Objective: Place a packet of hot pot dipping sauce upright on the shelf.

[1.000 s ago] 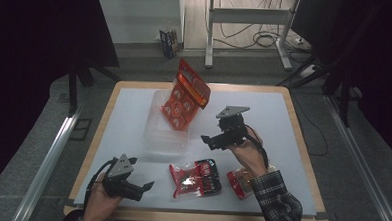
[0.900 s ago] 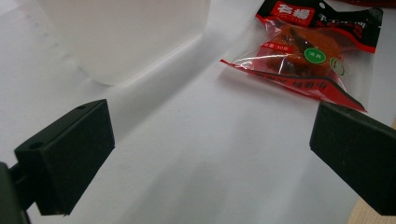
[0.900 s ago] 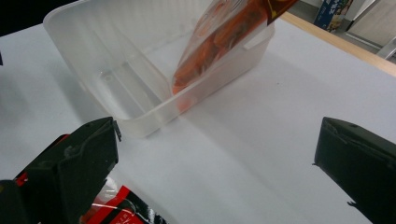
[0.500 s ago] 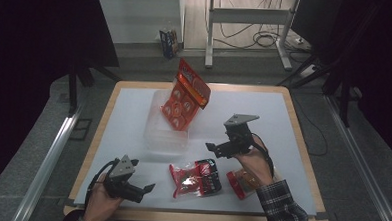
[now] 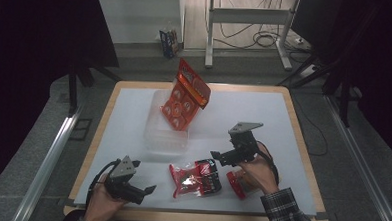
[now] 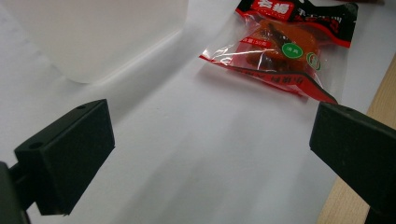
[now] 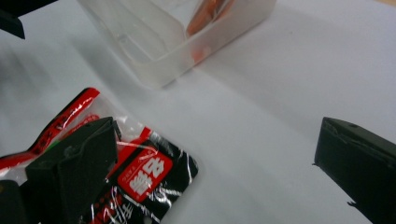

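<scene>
**Both hand-held grippers spread near the snack packet**

Presently the left hand-held gripper (image 5: 148, 191) sits low at the near-left corner of the white-topped counter (image 5: 263, 118), held in the person's left hand (image 5: 100, 204). Its two black jaws stand wide apart with nothing between them. In the left gripper view, bare white surface lies between the jaws, and the red-and-black clear plastic snack packet (image 6: 280, 46) lies farther ahead, apart from them.

The right hand-held gripper (image 5: 217, 155) is held above the counter by the right hand (image 5: 259, 173), whose sleeve is plaid. Its jaws are also spread wide and grip nothing. In the right gripper view, one jaw hangs over the packet's black-and-red end (image 7: 140, 179); whether it touches the wrapper cannot be told.

Seen from the high view, the snack packet (image 5: 196, 178) lies flat near the front edge, between the two grippers. A smaller red packet (image 5: 238, 182) lies just beside it, under the right hand. Behind them stands a clear plastic rectangular tub (image 5: 165, 131), with an orange blister card of round items (image 5: 184, 97) leaning upright in its far end.
</scene>
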